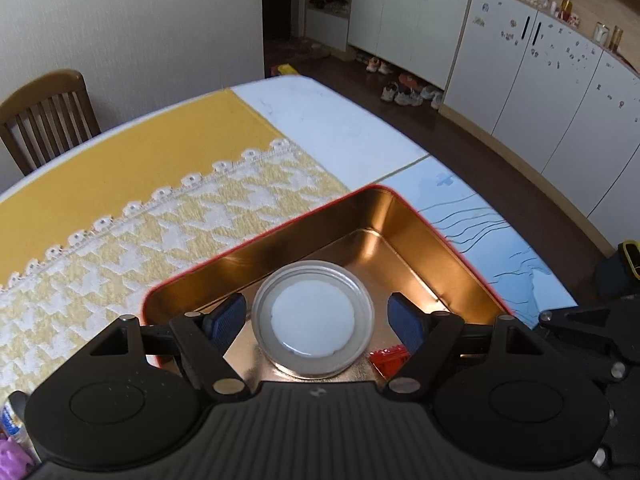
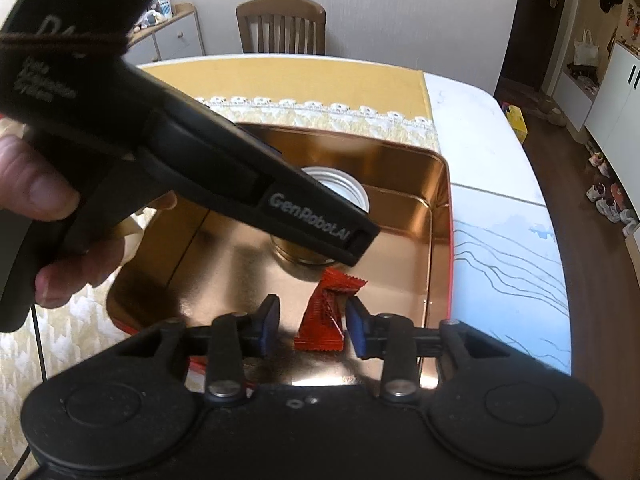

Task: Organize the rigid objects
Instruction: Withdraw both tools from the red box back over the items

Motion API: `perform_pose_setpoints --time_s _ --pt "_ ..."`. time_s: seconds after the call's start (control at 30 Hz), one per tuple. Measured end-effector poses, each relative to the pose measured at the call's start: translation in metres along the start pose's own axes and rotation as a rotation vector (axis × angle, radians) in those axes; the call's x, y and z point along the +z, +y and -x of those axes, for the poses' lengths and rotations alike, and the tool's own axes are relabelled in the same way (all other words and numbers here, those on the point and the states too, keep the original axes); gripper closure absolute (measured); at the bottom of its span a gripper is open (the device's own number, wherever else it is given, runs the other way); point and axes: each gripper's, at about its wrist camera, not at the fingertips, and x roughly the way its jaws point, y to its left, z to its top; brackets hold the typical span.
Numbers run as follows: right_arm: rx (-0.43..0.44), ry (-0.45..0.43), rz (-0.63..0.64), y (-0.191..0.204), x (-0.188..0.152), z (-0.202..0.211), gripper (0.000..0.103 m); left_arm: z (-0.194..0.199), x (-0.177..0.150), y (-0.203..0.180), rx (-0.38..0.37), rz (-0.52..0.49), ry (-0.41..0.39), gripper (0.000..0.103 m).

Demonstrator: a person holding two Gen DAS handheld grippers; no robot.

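A gold-lined tin with a red rim (image 1: pixel 372 189) stands on the table. In it stands a round clear jar with a white inside (image 1: pixel 314 320). My left gripper (image 1: pixel 314 318) is open around the jar, and a small gap shows beside each blue pad. A red foil packet (image 2: pixel 322 320) lies on the tin's floor. My right gripper (image 2: pixel 314 324) is open and straddles the packet, with the pads off it. In the right wrist view the left gripper's black housing (image 2: pixel 240 168) hides most of the jar (image 2: pixel 340 184).
The tin (image 2: pixel 440 208) lies on a yellow-and-white lace-edged cloth (image 1: pixel 168 216). The white table top (image 1: pixel 344 128) ends at the right above dark floor. A wooden chair (image 1: pixel 44 116) stands at the far side. A hand (image 2: pixel 40 200) holds the left gripper. Small items (image 1: pixel 12 448) lie at bottom left.
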Motion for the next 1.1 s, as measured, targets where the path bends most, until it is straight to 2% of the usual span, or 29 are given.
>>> perform_pose_setpoints --time_s 0.3,0.5,0.77,0.83,1.1 --pt "0.003 -0.058 -0.045 0.005 0.000 0.023 0.057 0.046 -0.009 0.008 0.006 0.021 -0.083 0.025" --pt "-0.006 -0.091 -0.040 0.011 0.004 0.035 0.045 0.079 -0.018 0.018 -0.001 0.046 -0.136 0.025" --pt "-0.001 -0.134 -0.056 0.021 0.011 0.048 0.037 0.120 -0.039 0.045 0.020 0.086 -0.181 0.024" --pt "0.001 -0.144 -0.063 0.027 0.011 0.051 0.029 0.130 -0.046 0.053 0.041 0.106 -0.195 0.021" --pt "0.003 -0.174 -0.075 0.055 0.013 0.060 0.018 0.162 -0.069 0.085 0.074 0.147 -0.237 0.020"
